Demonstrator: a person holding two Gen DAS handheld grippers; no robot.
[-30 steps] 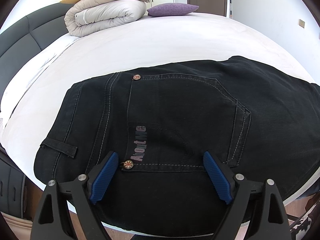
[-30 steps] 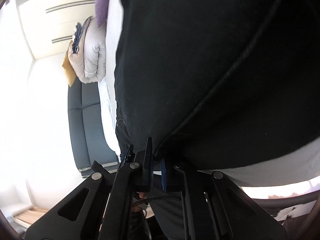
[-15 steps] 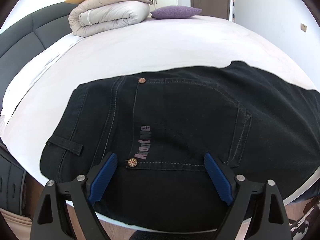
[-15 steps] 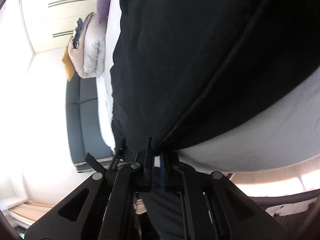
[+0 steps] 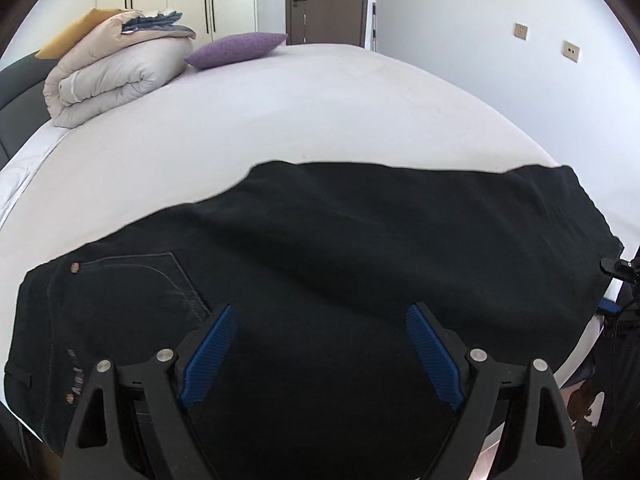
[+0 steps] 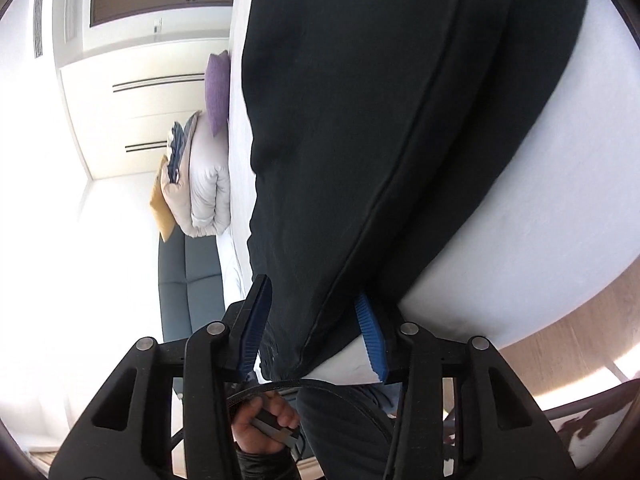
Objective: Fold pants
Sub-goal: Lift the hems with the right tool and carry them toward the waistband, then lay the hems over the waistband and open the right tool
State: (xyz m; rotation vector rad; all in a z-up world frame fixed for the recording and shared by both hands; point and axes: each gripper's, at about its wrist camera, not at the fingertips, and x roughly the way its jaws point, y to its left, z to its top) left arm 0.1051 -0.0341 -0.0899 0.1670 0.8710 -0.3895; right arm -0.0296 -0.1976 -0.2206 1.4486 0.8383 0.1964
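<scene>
Black pants [image 5: 340,264] lie flat across the near part of the white bed [image 5: 280,112], waist and back pocket [image 5: 132,284] at the left, leg ends at the right. My left gripper [image 5: 320,344] is open and empty, hovering over the middle of the pants. In the right wrist view the leg end of the pants [image 6: 360,160] lies between the spread blue pads of my right gripper [image 6: 316,332], which is open at the bed's edge. The right gripper also shows in the left wrist view [image 5: 616,280], at the far right by the leg hems.
A rolled grey duvet [image 5: 116,76] with a mustard cushion and a purple pillow [image 5: 236,50] sit at the far end of the bed. A dark headboard [image 6: 188,272] is on the left. Wooden floor [image 6: 580,320] lies below the bed edge.
My right gripper has opened and let go of the leg end. My left gripper has swung right, from over the back pocket to the middle of the pants.
</scene>
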